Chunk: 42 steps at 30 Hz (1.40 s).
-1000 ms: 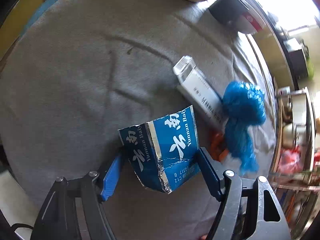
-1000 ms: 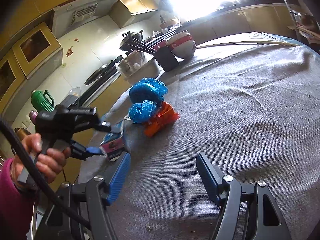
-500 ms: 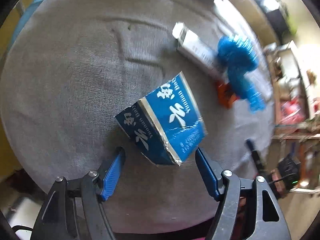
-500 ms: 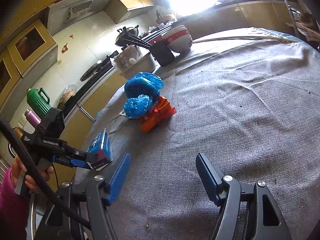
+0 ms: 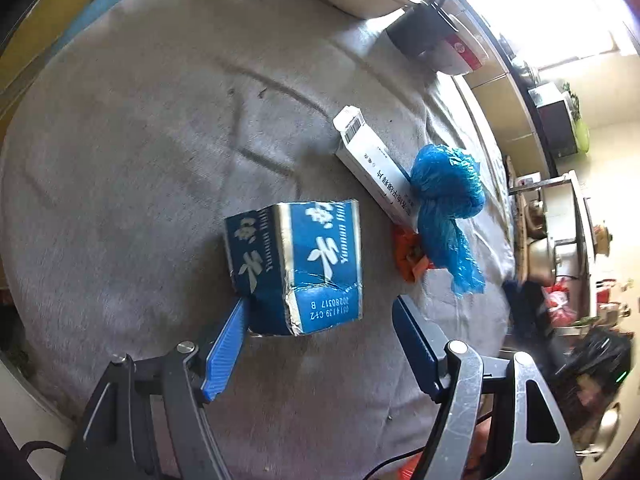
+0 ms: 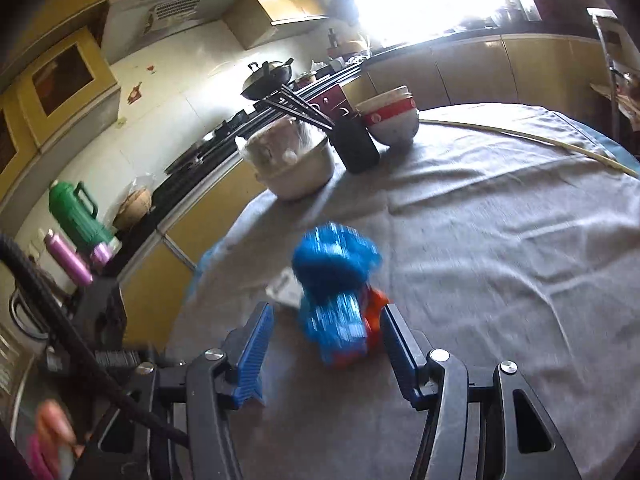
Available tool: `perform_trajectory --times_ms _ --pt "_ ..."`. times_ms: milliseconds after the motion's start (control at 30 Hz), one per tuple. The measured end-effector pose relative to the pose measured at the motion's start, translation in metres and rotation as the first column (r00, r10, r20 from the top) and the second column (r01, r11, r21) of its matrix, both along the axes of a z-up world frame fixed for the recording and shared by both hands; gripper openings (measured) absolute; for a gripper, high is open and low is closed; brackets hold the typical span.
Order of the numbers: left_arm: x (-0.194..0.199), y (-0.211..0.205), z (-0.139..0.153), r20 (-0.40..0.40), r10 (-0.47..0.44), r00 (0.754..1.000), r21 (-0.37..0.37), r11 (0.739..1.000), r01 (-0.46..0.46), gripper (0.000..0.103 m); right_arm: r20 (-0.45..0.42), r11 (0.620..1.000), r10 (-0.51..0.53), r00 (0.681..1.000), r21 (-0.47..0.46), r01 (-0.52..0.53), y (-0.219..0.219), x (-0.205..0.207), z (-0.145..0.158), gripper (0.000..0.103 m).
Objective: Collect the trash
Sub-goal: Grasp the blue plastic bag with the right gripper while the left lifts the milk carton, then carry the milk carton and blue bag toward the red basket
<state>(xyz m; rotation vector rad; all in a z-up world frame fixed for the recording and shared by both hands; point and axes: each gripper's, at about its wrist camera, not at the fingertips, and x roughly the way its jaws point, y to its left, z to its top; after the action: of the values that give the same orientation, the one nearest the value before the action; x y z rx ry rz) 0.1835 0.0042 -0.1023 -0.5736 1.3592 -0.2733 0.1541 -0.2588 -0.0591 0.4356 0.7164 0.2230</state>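
A: Left gripper [image 5: 320, 320], left wrist view: jaws apart. The torn blue carton [image 5: 296, 268] sits low centre of the frame. The left finger [image 5: 224, 352] touches its lower left corner; the right finger stands clear of it. I'd call that resting against one pad, not clamped.

B: Noted. Right gripper [image 6: 326, 346]?

A: Right wrist view: its jaws have just been closing, with the blue plastic bag [image 6: 336, 292] and an orange wrapper [image 6: 374, 308] between them, low centre. The picture is smeared there; the pads look short of pressing, so not gripped yet.

B: The rest of the trash?

A: A white box [image 5: 372, 168] lies right of centre in the left wrist view, touching the bag, all on the grey tablecloth [image 5: 140, 140].

B: Risks?

A: The carton could tip off that single pad, since nothing pinches it. On the right, closing on loose film may catch only a fold, so the bag slides out and the wrapper stays behind. It could also drag the cloth, and bowls [image 6: 390, 120] stand at the far edge.
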Motion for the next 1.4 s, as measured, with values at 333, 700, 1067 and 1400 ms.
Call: perform_trajectory --times_ms 333,700,1067,1400 --pt "0.004 0.005 -0.020 0.026 -0.059 0.998 0.018 0.998 0.059 0.073 -0.231 0.999 -0.035 0.972 0.012 0.038 0.020 0.088 -0.022 0.060" --pt "0.003 0.001 -0.020 0.097 -0.110 0.989 0.008 0.994 0.110 0.068 -0.169 0.990 -0.056 0.984 -0.136 0.033 0.046 0.089 -0.028 0.044" --pt "-0.004 0.010 -0.011 0.146 -0.157 0.977 0.006 0.987 0.158 0.056 -0.089 0.995 -0.049 0.995 -0.087 0.042 0.008 0.005 -0.008 0.044" --pt "-0.019 0.028 0.028 0.218 -0.185 0.958 0.099 0.981 0.167 0.057 -0.108 0.995 -0.098 0.989 -0.045 0.094 -0.026 -0.074 -0.025 0.044"
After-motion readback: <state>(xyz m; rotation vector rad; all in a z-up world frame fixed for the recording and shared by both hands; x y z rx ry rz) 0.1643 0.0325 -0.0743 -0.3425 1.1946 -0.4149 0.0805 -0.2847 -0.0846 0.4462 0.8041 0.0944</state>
